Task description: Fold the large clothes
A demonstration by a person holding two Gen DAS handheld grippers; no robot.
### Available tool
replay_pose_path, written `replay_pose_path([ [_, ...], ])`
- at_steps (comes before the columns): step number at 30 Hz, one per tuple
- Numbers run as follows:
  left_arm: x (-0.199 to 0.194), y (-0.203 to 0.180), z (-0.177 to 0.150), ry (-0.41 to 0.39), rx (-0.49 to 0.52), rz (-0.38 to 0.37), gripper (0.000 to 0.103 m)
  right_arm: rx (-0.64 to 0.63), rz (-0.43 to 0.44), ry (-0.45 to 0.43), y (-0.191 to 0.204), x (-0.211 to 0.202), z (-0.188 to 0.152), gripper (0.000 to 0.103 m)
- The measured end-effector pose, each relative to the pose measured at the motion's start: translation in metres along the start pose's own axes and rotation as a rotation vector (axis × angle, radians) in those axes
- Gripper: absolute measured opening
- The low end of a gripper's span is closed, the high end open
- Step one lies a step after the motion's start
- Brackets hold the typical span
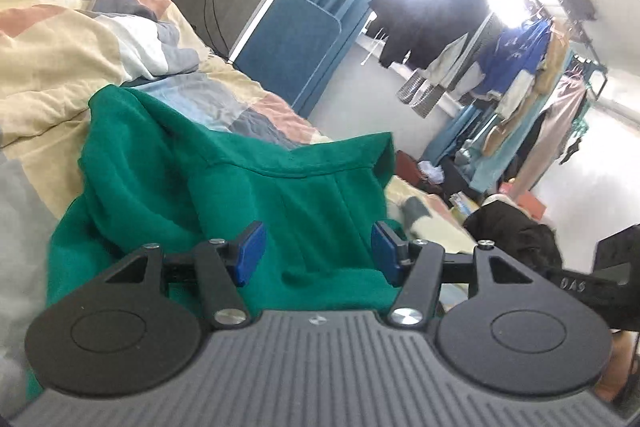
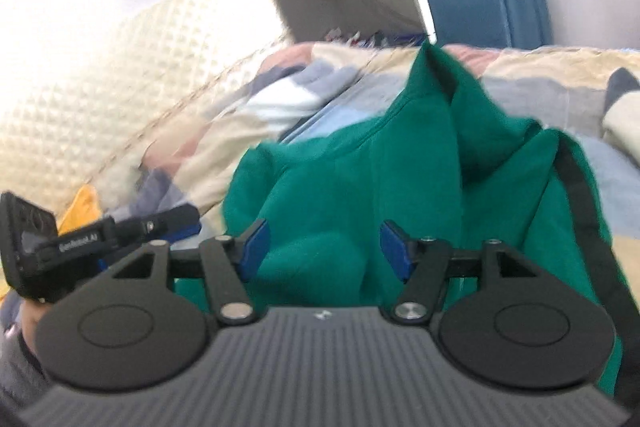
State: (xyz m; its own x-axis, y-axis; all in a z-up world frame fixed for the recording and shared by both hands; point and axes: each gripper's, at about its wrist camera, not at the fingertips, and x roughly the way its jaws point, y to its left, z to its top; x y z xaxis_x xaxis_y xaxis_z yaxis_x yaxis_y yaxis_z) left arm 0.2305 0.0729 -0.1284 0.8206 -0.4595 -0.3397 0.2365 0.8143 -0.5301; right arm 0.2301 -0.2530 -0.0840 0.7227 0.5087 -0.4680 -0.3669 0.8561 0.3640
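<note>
On the patchwork quilt [image 1: 60,59] of the bed, 1 green garment [image 1: 224,187], lying rumpled in loose folds, with 1 corner peaked upward in the right wrist view. Near edge of that garment hidden under both gripper bodies; whether sleeves or a hood lie beneath cannot be told. Left gripper [image 1: 318,253]: jaws standing apart, 2 blue pads clear of the cloth between them, gripping nothing. Right gripper [image 2: 324,247]: likewise parted, 2 blue pads with green fabric in the gap, not pinched. Right wrist view smeared with blur, so cloth edges hard to trace; 1 dark strap-like band [image 2: 576,195] along the garment's right side, nature unclear. Far off in the left wrist view, 1 rack of hanging clothes [image 1: 516,67], partly washed out by window glare. 1 quilted cream headboard [image 2: 80,75], cut off at the frame edge.
</note>
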Motion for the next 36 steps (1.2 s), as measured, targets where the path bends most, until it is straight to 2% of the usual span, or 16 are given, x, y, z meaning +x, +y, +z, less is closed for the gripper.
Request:
replay_pose_path([
  [4, 0.041, -0.001, 0.002, 0.064, 0.028, -0.023, 0.063, 0.034, -0.048, 0.003, -0.014, 0.021, 0.005, 0.063],
  [6, 0.055, 0.001, -0.005, 0.094, 0.042, -0.034, 0.063, 0.032, -0.07, 0.01, -0.019, 0.034, 0.005, 0.043],
  [9, 0.072, 0.008, -0.016, 0.144, 0.03, -0.075, 0.063, 0.0, -0.106, 0.022, -0.023, 0.058, 0.005, 0.028],
  [14, 0.096, 0.021, -0.03, 0.213, 0.057, -0.059, 0.063, -0.008, -0.137, 0.086, -0.037, 0.09, -0.006, 0.026],
  [18, 0.106, 0.028, -0.033, 0.246, 0.033, -0.05, 0.062, 0.023, -0.199, 0.187, -0.053, 0.116, -0.019, 0.022],
  [22, 0.113, 0.023, -0.039, 0.281, 0.092, -0.022, 0.062, 0.036, -0.219, 0.248, -0.059, 0.131, -0.028, 0.022],
  [26, 0.111, 0.021, -0.038, 0.277, 0.104, -0.018, 0.062, 0.008, -0.234, 0.25, -0.054, 0.131, -0.029, 0.022],
  [32, 0.092, 0.02, -0.032, 0.198, 0.111, -0.013, 0.062, -0.001, -0.232, 0.179, -0.041, 0.114, -0.021, 0.028],
  [36, 0.078, 0.023, -0.025, 0.128, 0.102, 0.032, 0.062, -0.046, -0.222, 0.079, -0.025, 0.092, -0.012, 0.042],
])
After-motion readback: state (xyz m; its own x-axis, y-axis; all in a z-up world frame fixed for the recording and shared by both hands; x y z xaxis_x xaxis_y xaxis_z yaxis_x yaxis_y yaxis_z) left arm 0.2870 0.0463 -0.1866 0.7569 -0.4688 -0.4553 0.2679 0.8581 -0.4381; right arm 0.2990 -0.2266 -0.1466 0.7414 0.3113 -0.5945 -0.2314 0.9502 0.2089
